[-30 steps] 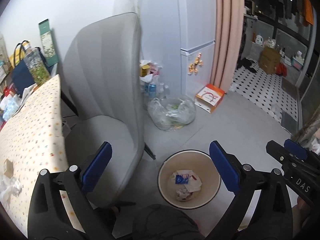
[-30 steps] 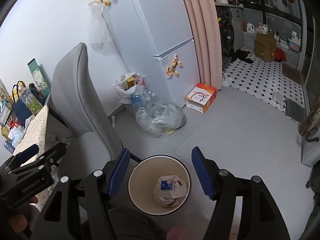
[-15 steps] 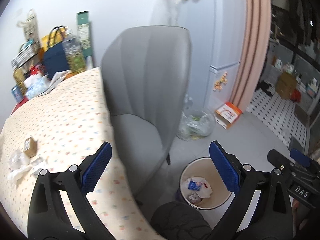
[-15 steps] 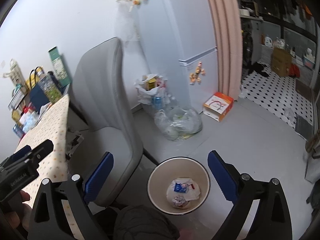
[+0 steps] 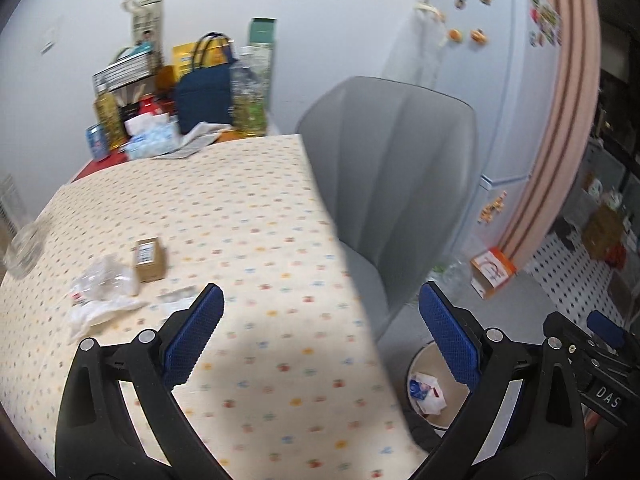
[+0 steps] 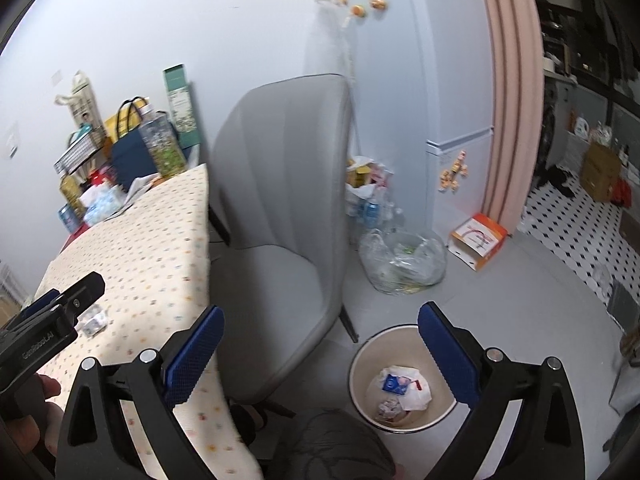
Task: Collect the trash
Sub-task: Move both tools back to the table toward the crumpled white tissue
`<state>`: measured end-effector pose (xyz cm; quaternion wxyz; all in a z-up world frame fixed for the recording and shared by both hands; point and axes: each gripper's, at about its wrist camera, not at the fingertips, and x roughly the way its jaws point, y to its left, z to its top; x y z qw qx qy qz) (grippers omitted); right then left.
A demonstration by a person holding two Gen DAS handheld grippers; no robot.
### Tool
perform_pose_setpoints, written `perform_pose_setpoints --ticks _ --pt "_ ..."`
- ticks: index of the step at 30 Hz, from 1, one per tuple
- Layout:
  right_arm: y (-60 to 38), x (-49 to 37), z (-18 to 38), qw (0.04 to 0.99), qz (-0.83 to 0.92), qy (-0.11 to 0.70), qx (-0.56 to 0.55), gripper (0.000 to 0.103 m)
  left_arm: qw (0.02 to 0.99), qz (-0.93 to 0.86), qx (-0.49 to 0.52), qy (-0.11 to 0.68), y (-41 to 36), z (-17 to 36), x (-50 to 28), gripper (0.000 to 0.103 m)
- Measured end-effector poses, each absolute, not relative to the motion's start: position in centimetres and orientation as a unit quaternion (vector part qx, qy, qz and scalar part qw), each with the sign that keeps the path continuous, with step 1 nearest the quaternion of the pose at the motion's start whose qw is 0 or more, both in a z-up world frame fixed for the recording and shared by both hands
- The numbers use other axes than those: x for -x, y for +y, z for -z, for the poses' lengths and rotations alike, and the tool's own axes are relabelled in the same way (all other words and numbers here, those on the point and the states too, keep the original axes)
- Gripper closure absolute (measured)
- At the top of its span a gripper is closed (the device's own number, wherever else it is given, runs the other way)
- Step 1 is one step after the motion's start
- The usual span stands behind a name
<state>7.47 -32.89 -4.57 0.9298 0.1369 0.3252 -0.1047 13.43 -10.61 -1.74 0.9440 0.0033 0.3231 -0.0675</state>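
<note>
Both grippers empty, swinging from the bin toward the desk. Left gripper (image 5: 320,332) jaws wide apart, nothing between them, aimed down over the dotted tablecloth of the desk (image 5: 248,216). Right gripper (image 6: 320,340) jaws have just been opening and now stand fully apart, also empty, sitting over the gap between the grey chair (image 6: 280,208) and the waste bin (image 6: 360,364).

Trash left to collect: a crumpled clear plastic wrapper (image 5: 102,280), a white tissue wad (image 5: 100,314) just below it, a small flat paper scrap (image 5: 176,294) to their right, and a small brown cardboard box (image 5: 149,259) touching the wrapper's upper edge. All lie near the desk's left side, ahead and to the left of the left jaws. The bin on the floor beside the chair already holds some paper and a blue packet.

Step in hand, as I judge it: reach for the next piece. Left gripper is the closer one. Do it well:
- go for one item, the box or the wrapper, not the whole pile
- box: straddle its short sides and close squarely
- wrapper or tissue: come in low, jaws nearly on the cloth, pinch the bulkiest fold
- don't snag the tablecloth
- a clear glass stands at the far left desk edge, blurred; keep off it.

Frames are motion-blurred, so fine detail of the scraps is uncertain.
</note>
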Motion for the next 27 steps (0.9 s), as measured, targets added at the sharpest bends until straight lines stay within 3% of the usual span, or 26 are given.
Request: perform_pose_setpoints --ticks 27 --pt "-18.1 -11.9 3.5 0.937 -0.017 0.345 -0.061 0.008 0.934 -0.090 0.107 0.330 7.6 4.1 -12.8 0.006"
